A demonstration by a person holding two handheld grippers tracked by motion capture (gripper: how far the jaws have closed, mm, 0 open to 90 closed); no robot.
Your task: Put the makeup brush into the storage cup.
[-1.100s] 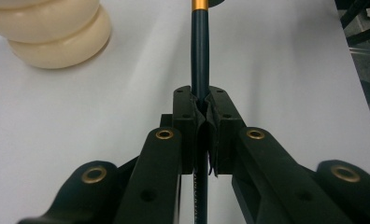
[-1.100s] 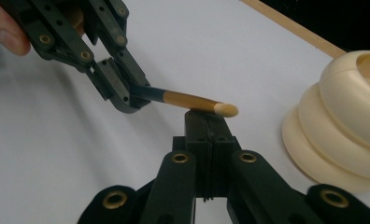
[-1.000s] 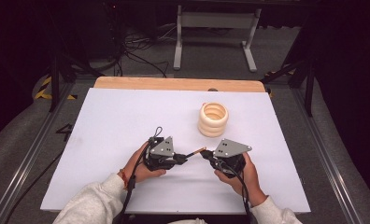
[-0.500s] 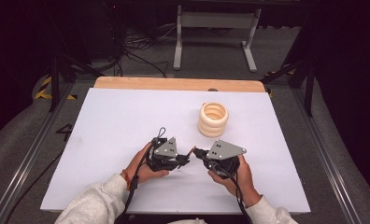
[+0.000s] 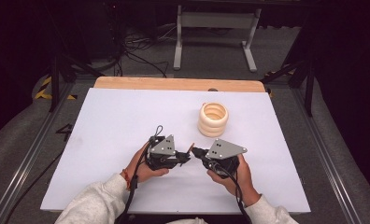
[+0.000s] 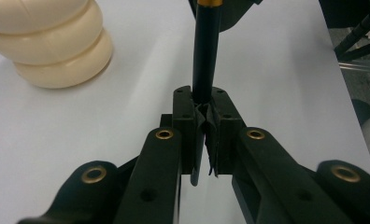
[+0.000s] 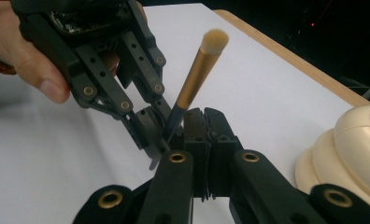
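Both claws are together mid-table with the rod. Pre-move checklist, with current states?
1. Left claw shut on the rod: ok, both jaws press on the dark shaft.
2. Right claw around the rod: not ok, its jaws are shut together beside the shaft.
3. Rod's gold, tan-tipped end free: ok, in the right gripper view it tilts up with nothing touching it.
4. Stack of cream rings clear of both claws: ok, it stands apart, farther back on the white table.
5. Rod's lower tip off the table: cannot tell, the jaws hide it.
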